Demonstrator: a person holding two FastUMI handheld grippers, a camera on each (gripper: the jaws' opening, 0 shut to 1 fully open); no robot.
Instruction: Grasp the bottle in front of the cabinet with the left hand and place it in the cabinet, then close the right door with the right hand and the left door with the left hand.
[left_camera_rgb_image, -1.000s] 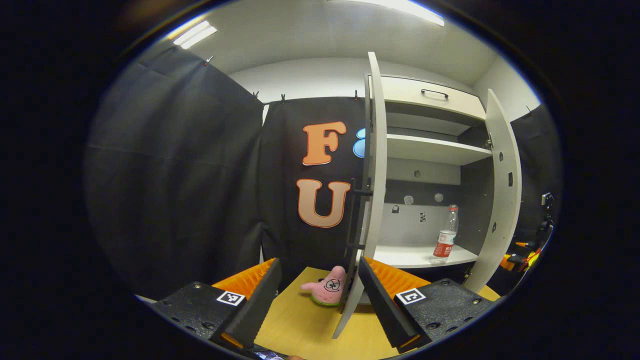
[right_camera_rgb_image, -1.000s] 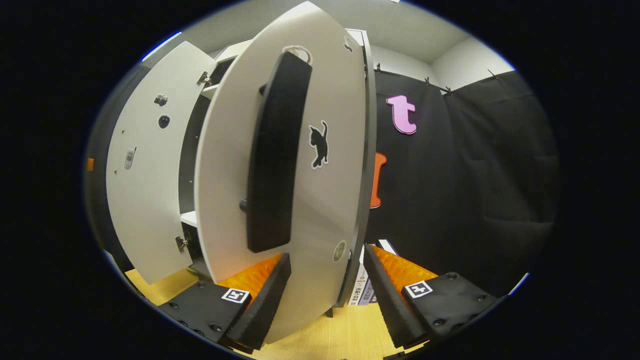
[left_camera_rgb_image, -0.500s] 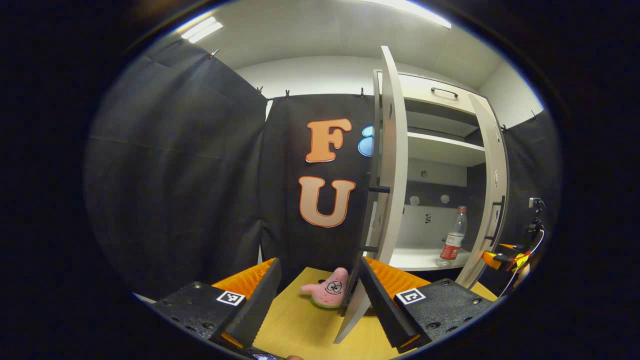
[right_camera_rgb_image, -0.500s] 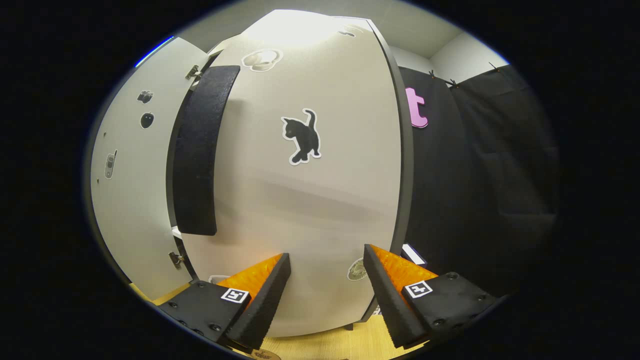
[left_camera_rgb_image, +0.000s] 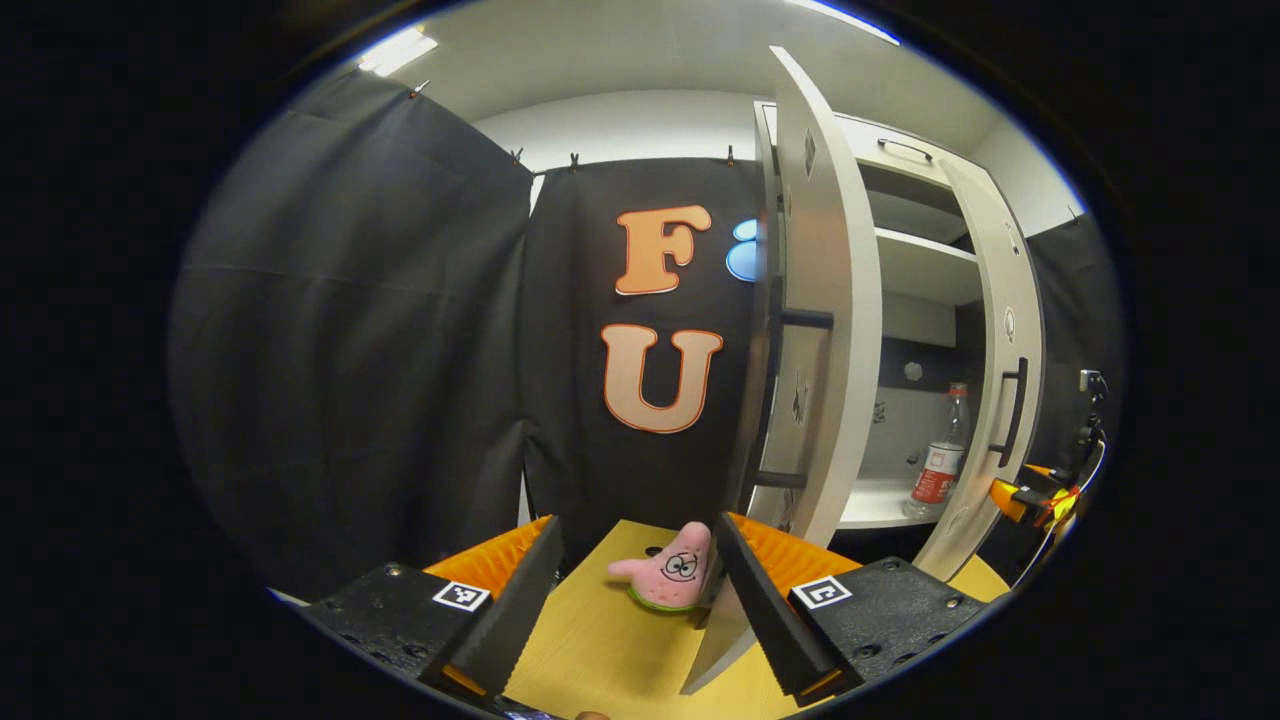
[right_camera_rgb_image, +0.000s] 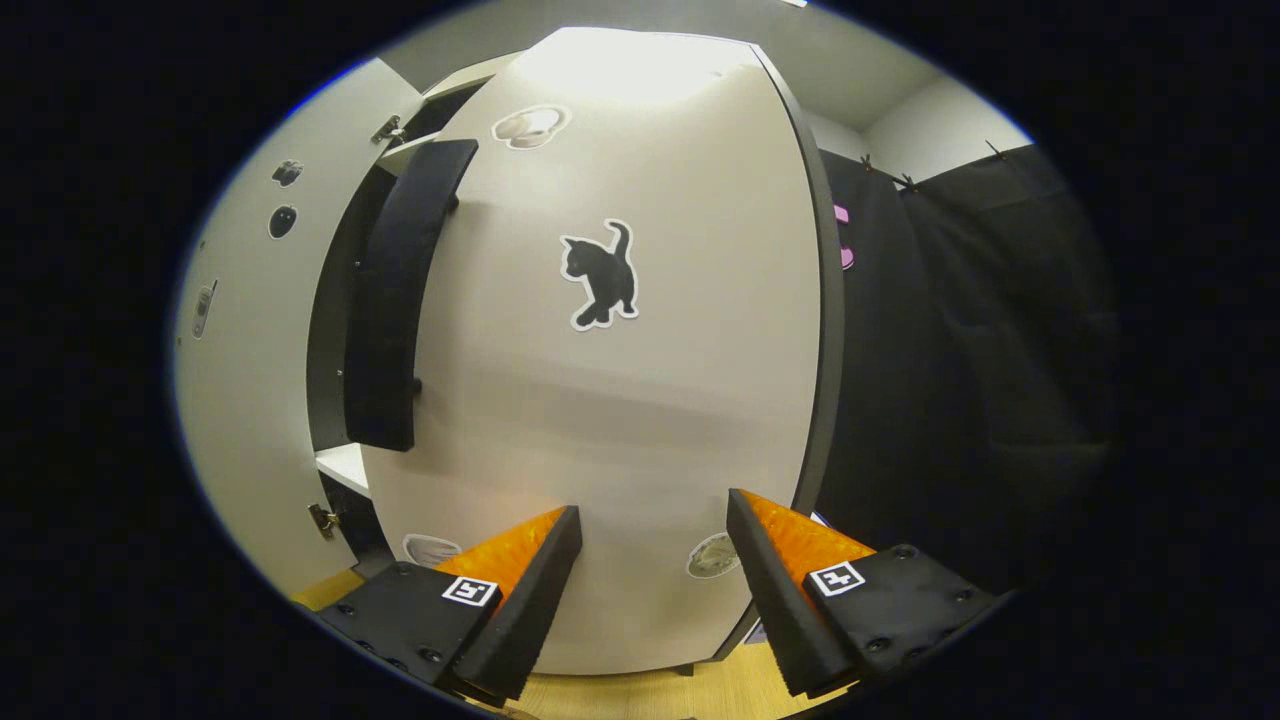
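The bottle stands on the low shelf inside the cabinet, so that part looks done. The right door is almost closed. The right claw is spread wide, holds nothing, and sits right up against the door's flat front. The door looks stiff and light and should swing with a soft push. The left claw is spread and empty too. The left door is open; its black handle looks good to grab.
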